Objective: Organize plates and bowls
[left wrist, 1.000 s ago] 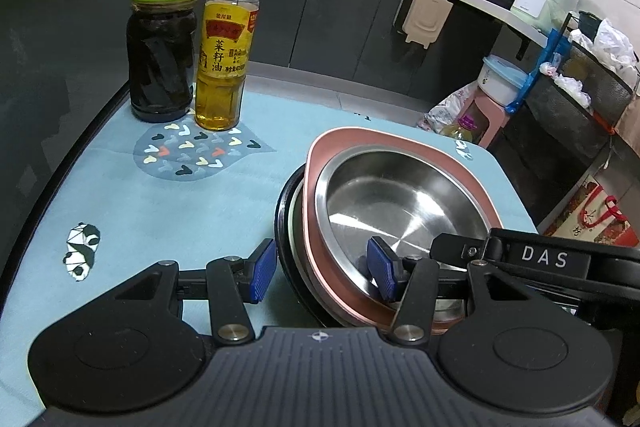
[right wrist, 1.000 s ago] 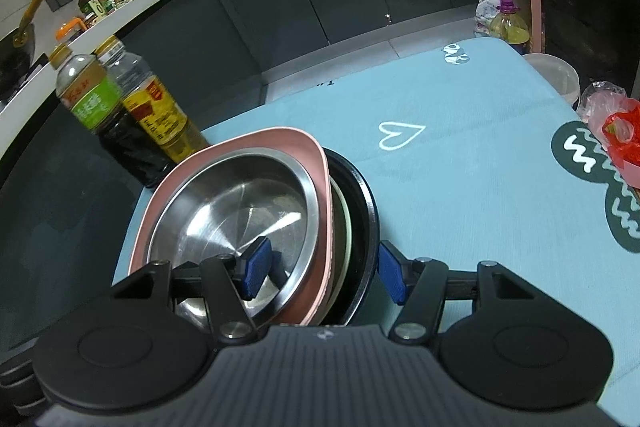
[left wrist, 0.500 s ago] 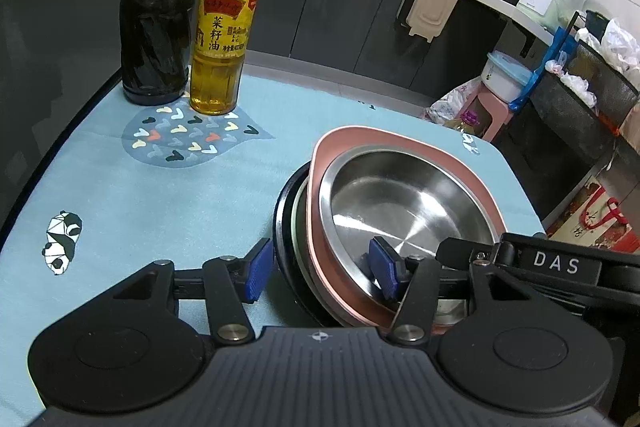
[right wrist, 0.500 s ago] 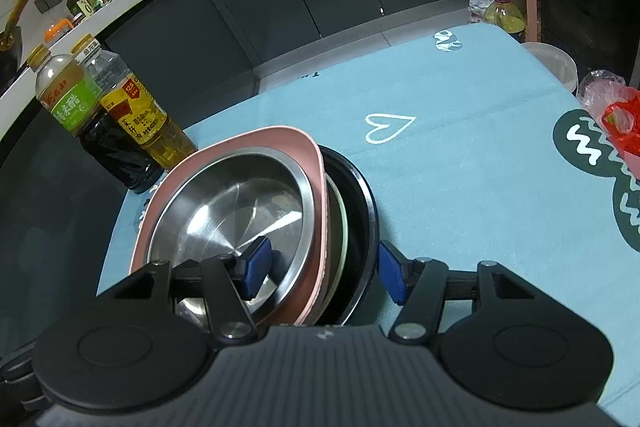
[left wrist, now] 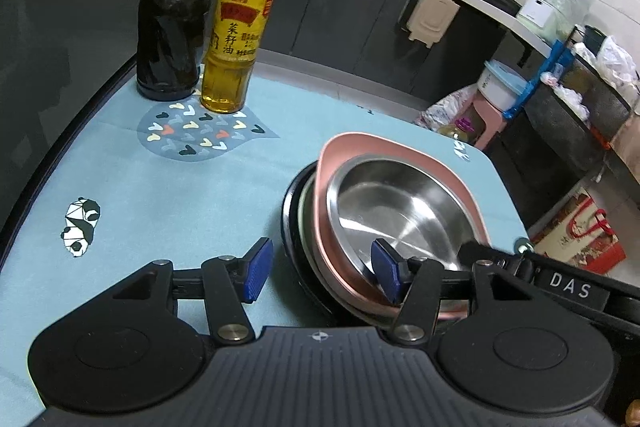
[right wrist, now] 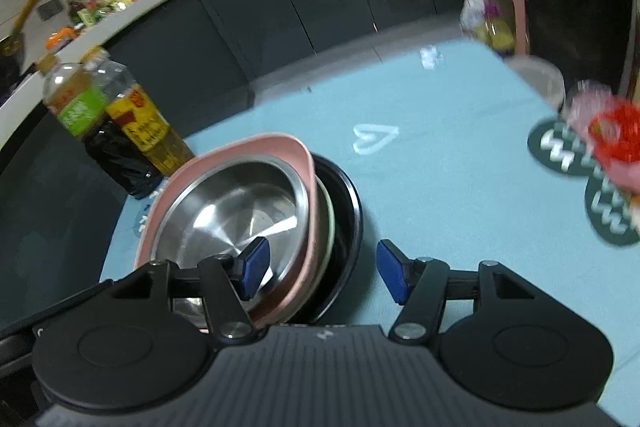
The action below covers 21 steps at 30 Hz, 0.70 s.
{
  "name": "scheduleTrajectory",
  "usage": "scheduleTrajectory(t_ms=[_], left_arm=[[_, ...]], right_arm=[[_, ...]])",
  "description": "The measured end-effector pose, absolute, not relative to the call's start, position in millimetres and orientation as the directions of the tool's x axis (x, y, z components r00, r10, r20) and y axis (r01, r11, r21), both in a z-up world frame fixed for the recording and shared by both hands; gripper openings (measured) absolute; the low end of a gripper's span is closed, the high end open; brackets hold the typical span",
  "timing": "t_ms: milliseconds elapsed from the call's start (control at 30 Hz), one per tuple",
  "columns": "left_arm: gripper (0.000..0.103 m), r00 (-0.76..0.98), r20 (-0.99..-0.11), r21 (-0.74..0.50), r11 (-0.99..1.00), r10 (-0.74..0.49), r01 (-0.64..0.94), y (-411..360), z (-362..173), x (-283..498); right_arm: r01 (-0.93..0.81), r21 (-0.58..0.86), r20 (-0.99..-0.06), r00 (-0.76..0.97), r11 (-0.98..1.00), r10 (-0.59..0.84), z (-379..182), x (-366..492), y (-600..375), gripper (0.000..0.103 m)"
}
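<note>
A stack of dishes stands on the light blue tablecloth: a steel bowl (left wrist: 400,211) nested in a pink plate (left wrist: 384,151), over a pale plate and a black plate (left wrist: 290,223). The stack also shows in the right wrist view, with the steel bowl (right wrist: 236,211), pink plate (right wrist: 256,147) and black plate (right wrist: 348,199). My left gripper (left wrist: 322,273) is open, its jaws straddling the stack's near left rim. My right gripper (right wrist: 320,269) is open, its jaws straddling the stack's right rim. Neither pad visibly presses the dishes.
A dark vinegar bottle (left wrist: 176,15) and a yellow oil bottle (left wrist: 238,27) stand at the table's back left. A red and pink bag (right wrist: 608,139) lies at the right edge. Dark cabinets and a counter run behind the table.
Both grippers and their views have shifted slightly around the stack; the right wrist view is now motion-blurred. The jaws stay open and the stack keeps its place.
</note>
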<state>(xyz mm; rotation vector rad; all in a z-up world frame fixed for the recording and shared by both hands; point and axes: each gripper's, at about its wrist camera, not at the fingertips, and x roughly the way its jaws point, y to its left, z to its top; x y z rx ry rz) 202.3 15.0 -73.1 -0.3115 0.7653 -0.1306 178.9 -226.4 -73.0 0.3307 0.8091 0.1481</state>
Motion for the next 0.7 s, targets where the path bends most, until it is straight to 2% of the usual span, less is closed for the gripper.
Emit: scheduleTrajectory(t_ms=[233, 433, 700], left_arm=[[0.052, 0.757, -0.617, -0.277, 0.960, -0.217, 0.049, 8, -52, 171], [0.052, 0.796, -0.573, -0.209, 0.974, -0.198, 0.091, -2, -38, 143], [0.052, 0.806, -0.567, -0.148, 0.984, -0.170, 0.103, -6, -33, 113]], right_arm=[[-0.088, 0.239, -0.593, 0.776, 0.967, 0.217, -43, 144, -216, 0.062], [-0.093, 0.212, -0.577, 0.792, 0.973, 0.201, -37, 125, -208, 0.061], [-0.069, 0.205, -0.562, 0.808, 0.976, 0.175, -30, 101, -206, 0.061]])
